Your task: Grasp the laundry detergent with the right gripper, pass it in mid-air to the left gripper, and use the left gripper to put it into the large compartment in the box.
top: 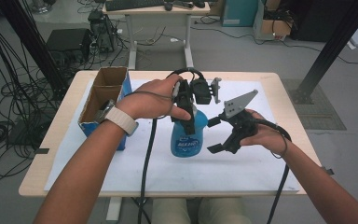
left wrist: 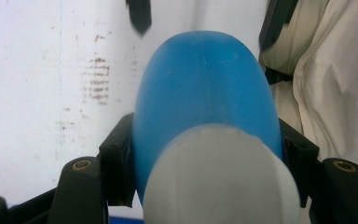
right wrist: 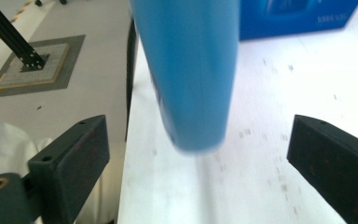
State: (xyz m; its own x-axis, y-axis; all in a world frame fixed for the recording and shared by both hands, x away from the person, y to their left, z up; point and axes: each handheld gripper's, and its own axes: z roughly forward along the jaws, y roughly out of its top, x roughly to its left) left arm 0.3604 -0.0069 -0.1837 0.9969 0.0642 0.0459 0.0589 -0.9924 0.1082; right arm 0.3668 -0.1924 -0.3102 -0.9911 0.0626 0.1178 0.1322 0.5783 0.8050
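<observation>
**Smooth blue bottle, gripped high**

The left hand-held gripper (top: 185, 105) pinches the blue bottle (top: 187, 136) near its white cap, above the desk (top: 242, 175) middle. Right hand-held gripper (top: 216, 135) spread beside it. Probably light, stiff plastic, slippery; hold the narrow neck.

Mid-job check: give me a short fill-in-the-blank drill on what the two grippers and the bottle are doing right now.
1. The left gripper is shut on the ____ bottle.
2. The right gripper has its jaws ____, with nothing gripped.
3. The cardboard box stands on the bottle's ____ side in the high view.
4. The top end of the bottle in the left gripper view is ____ in colour.

Missing words: blue; open; left; white
</observation>
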